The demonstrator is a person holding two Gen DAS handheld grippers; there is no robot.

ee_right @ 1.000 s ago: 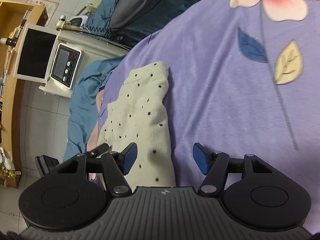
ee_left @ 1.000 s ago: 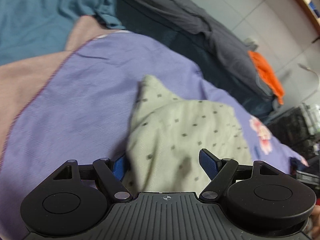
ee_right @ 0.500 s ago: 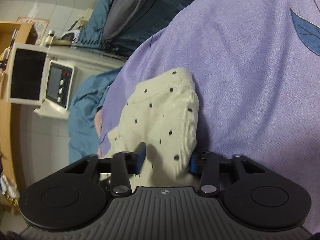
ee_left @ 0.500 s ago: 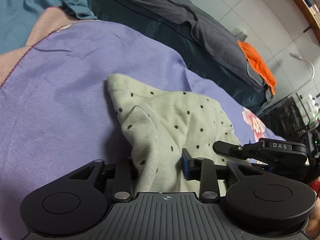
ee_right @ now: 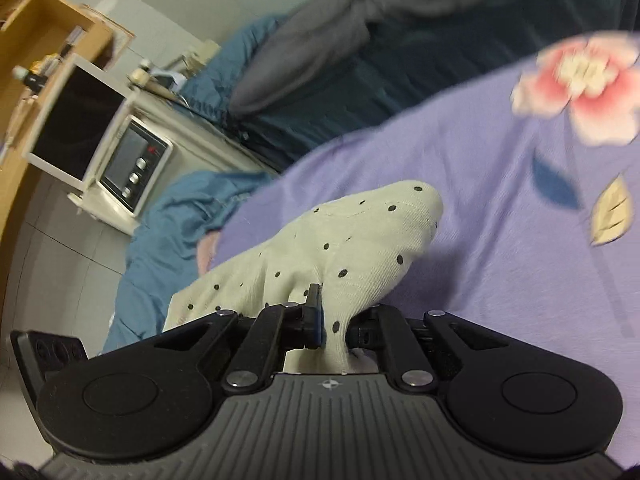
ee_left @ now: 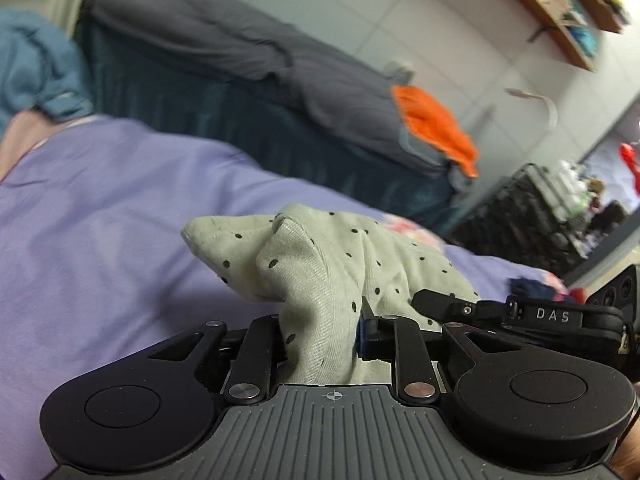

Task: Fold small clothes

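Closest to each lens we see black gripper bodies with ribbed grey housings. Left gripper (ee_left: 322, 336): jaws have just been closing and now pinch a thick bunch of the pale green polka-dot garment (ee_left: 320, 256), fabric filling the gap between the pads. Right gripper (ee_right: 334, 330): jaws have just been closing too, nearly together, clamped on a thin fold of the same garment (ee_right: 340, 240). In the left wrist view the right gripper (ee_left: 448, 304) shows at the right edge, its black finger lying against the cloth.

We see the garment pulled up at both grasped ends, hanging between the two grippers, its far part draping toward the purple bedsheet (ee_left: 100, 208). Whether the low end touches the sheet we cannot tell; both views are blurred. The sheet carries a pink flower print (ee_right: 580, 88) and a yellow leaf print (ee_right: 612, 212).

Past the bed: a teal blanket (ee_right: 168, 236) bunched at the edge, a dark bed with a grey quilt (ee_left: 224, 44) and an orange cloth (ee_left: 436, 124) on it. Furthest, a white appliance with knobs (ee_right: 132, 168) beside a wooden shelf unit (ee_right: 44, 40), and a wall shelf (ee_left: 552, 4).
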